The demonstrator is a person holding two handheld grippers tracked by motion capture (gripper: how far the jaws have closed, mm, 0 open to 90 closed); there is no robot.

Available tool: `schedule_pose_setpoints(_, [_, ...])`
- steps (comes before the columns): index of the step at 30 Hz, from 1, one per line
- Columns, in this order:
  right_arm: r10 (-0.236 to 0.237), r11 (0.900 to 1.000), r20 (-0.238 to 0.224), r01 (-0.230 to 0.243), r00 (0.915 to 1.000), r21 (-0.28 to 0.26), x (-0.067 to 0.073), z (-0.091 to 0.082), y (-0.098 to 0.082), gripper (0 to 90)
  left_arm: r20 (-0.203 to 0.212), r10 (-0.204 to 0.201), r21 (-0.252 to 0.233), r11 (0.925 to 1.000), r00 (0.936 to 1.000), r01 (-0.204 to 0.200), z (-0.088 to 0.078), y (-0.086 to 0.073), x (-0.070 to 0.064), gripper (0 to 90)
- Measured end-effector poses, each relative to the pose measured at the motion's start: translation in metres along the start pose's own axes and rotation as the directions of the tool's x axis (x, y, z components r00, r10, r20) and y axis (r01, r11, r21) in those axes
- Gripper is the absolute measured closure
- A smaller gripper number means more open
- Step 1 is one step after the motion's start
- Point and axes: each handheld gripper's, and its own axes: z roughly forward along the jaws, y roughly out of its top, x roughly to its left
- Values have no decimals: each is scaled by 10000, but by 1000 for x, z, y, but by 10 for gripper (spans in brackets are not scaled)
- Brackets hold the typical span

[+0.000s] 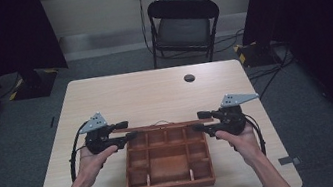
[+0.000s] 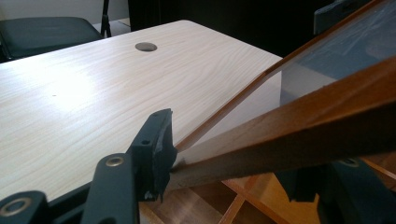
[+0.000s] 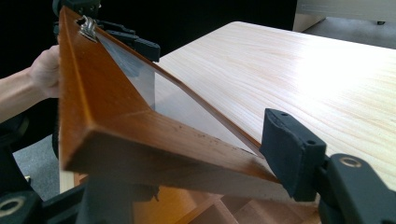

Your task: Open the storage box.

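Glass-paned wooden lid [image 1: 159, 125], raised open

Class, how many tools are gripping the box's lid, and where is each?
2. The left tool grips the left end of the lid; the right tool grips its right end, above the open wooden box.

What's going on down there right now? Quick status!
Left gripper and right gripper each clamp an end of the glass-paned lid. Lid raised over wooden compartment box. Nothing in the way on table.
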Motion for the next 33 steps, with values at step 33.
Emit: schedule_pose_setpoints(33, [416, 9991, 510, -411, 9978, -118, -28, 22, -1, 442, -127, -370, -27, 9993, 9992, 370, 12, 3, 20, 503])
